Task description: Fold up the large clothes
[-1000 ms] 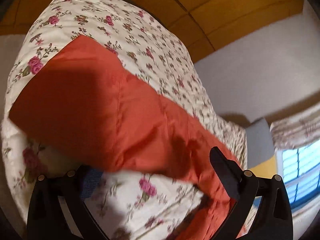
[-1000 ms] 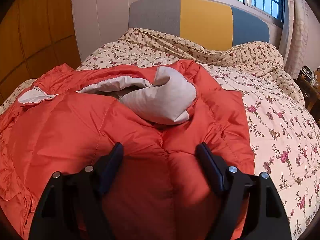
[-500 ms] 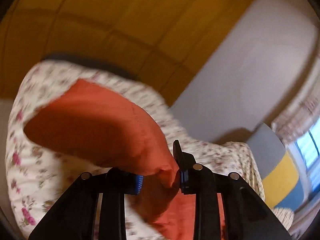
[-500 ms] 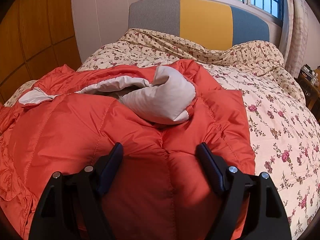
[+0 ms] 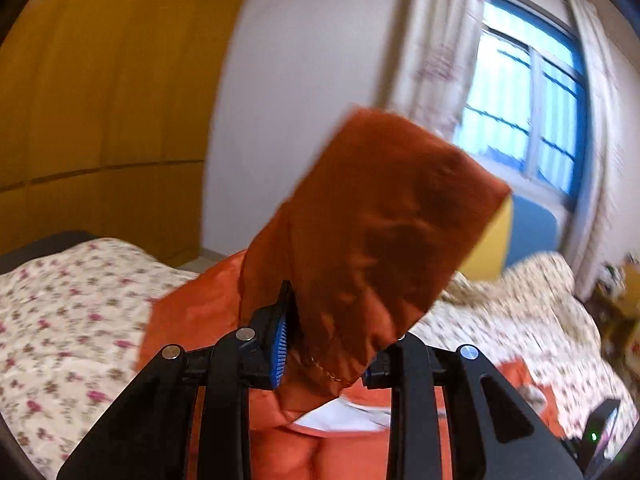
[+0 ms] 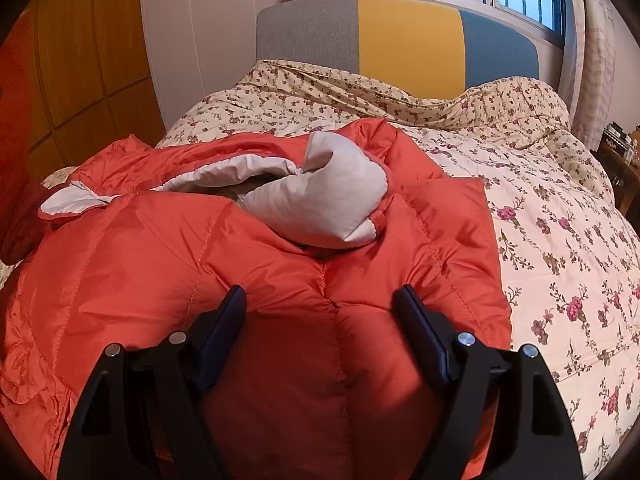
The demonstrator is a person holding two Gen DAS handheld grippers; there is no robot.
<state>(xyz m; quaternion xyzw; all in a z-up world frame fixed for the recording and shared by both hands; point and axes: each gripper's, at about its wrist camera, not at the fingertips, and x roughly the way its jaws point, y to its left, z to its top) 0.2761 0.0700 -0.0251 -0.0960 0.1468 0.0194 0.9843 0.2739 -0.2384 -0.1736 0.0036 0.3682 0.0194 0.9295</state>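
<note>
Left gripper (image 5: 324,344) fingers clamped on orange puffer jacket (image 6: 280,280) sleeve (image 5: 372,232), now lifted off the floral bed (image 6: 560,240) for folding inward; right gripper (image 6: 320,304) fingers apart, resting on the jacket's body.

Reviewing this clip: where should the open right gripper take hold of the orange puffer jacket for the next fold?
A judgement: the right gripper would best pinch the orange puffer jacket at its straight right edge, coming in from the right, over the floral quilt. That edge lies flat and thin, unlike the puffy middle.
</note>
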